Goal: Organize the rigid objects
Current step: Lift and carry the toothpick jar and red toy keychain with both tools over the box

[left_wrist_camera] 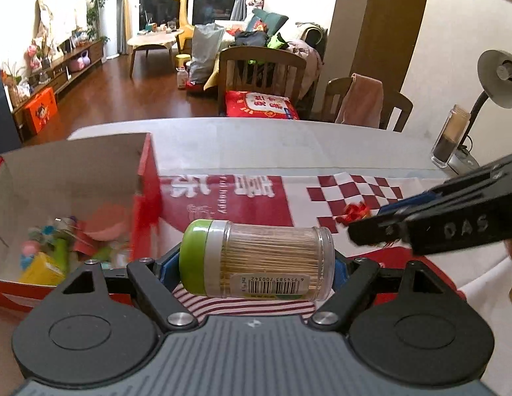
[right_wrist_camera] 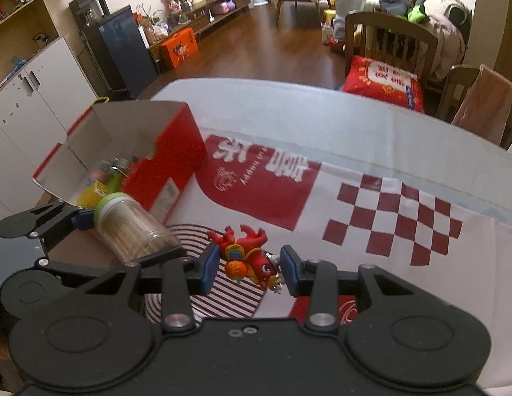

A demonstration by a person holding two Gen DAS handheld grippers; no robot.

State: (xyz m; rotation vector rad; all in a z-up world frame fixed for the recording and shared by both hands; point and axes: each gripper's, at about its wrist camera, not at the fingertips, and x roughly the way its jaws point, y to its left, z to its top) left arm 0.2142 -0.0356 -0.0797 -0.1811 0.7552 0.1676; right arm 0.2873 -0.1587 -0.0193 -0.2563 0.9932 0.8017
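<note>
The left gripper holds a clear, ribbed plastic toothpick jar with a glossy green domed cap lying crosswise between its blue-padded fingers, cap end at 9 o'clock, barcode label facing the camera. The right gripper has its fingers drawn narrow on a small red moulded toy figure with orange and green patches, a metal ring hanging from its lower end.

Both are raised above the desk, which is covered by a smooth white plastic sheet printed with red blocks and a checkerboard. At 9 o'clock in the left view stands an open red cardboard box with plain white inner walls, holding blurred, bright small items.

Only the left view shows the grey-shaded desk lamp and a clear tumbler at 2 o'clock. Only the right view shows the white cabinets at 10 o'clock, and both grippers side by side, the jar at 9 o'clock of the toy.
</note>
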